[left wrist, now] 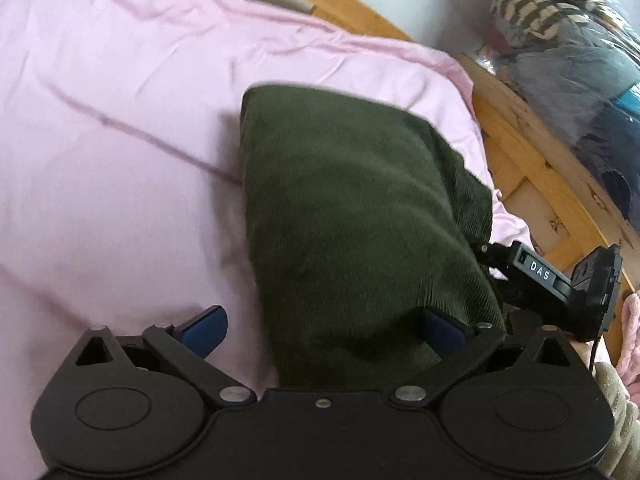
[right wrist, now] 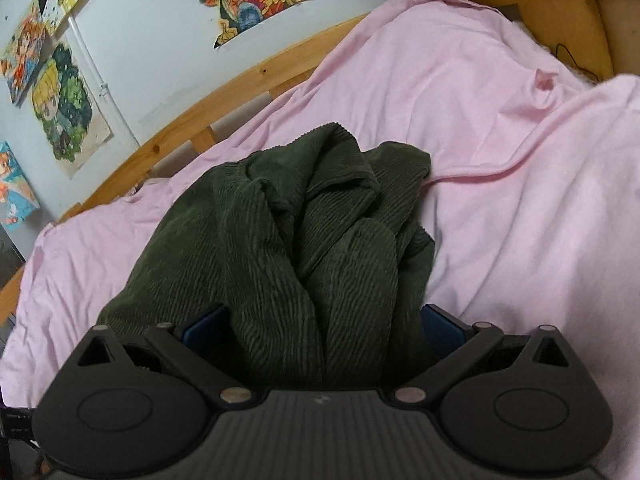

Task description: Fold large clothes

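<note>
A dark green corduroy garment point(left wrist: 352, 216) lies on the pink bedsheet point(left wrist: 120, 128). In the left wrist view it is a smooth, flat, folded shape. My left gripper point(left wrist: 322, 328) stands open wide at its near end. The cloth drapes over the right blue pad point(left wrist: 440, 330), while the left pad point(left wrist: 206, 326) is clear of it on the sheet. My right gripper point(left wrist: 490, 268) reaches into the garment's right edge. In the right wrist view the garment point(right wrist: 288, 240) is bunched in thick folds between the wide-apart fingers of the right gripper point(right wrist: 322, 328), and I see no pinch.
A wooden bed rail point(right wrist: 224, 92) runs along a wall with cartoon posters point(right wrist: 64, 108). Past the bed's end board point(left wrist: 532, 168) stands a clear plastic bag of clothes point(left wrist: 572, 60). A person's fluffy sleeve point(left wrist: 616, 412) is at the lower right.
</note>
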The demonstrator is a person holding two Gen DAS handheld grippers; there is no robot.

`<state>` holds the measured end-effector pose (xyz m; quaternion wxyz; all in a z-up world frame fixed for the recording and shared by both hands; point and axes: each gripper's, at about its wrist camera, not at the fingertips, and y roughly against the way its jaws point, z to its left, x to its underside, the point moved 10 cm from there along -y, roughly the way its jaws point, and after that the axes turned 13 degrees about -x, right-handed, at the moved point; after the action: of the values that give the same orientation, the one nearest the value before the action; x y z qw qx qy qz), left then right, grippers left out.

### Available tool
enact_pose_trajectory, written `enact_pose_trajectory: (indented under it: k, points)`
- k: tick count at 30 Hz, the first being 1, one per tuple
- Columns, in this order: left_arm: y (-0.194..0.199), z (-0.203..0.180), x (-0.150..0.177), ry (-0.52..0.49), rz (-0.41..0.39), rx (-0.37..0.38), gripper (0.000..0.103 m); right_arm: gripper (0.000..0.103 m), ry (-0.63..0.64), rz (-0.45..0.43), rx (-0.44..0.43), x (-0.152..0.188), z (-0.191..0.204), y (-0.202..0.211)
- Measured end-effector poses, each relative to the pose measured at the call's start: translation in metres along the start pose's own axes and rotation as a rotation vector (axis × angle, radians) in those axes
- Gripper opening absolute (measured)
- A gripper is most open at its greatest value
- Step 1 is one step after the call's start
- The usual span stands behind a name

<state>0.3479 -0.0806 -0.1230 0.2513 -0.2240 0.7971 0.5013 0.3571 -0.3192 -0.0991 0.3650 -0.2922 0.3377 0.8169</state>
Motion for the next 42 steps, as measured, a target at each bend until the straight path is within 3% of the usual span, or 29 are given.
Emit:
enact_pose_trajectory:
  k: [3,6,11,28,31,34,38,42]
  points:
    - [0.008,0.001,-0.013,0.036,-0.046,0.042,0.102,0.103,-0.07,-0.033,-0.069,-0.002,-0.002,0.003]
    - [-0.002,0.005,-0.02,0.076,-0.02,0.026,0.102,0.103,-0.092,-0.033,-0.098,-0.004,-0.002,0.005]
    - [-0.017,0.005,-0.019,0.107,0.044,0.057,0.102,0.103,-0.064,-0.006,-0.092,0.0,-0.001,0.003]
    - [-0.02,-0.007,-0.018,0.026,0.035,0.029,0.102,0.103,-0.054,-0.007,-0.071,0.0,0.001,-0.002]
    - [-0.025,-0.008,-0.016,0.05,0.054,0.046,0.103,0.103,-0.051,-0.014,-0.067,0.0,0.0,-0.002]
    - [-0.036,-0.006,-0.011,0.132,0.125,0.104,0.102,0.103,-0.047,-0.019,-0.068,0.0,0.0,-0.003]
    - [-0.039,-0.009,-0.01,0.147,0.155,0.106,0.102,0.085,-0.055,-0.047,-0.1,0.002,0.001,-0.001]
    - [-0.026,-0.023,-0.016,0.074,0.105,0.067,0.088,0.054,-0.096,-0.074,-0.117,-0.001,0.0,0.008]
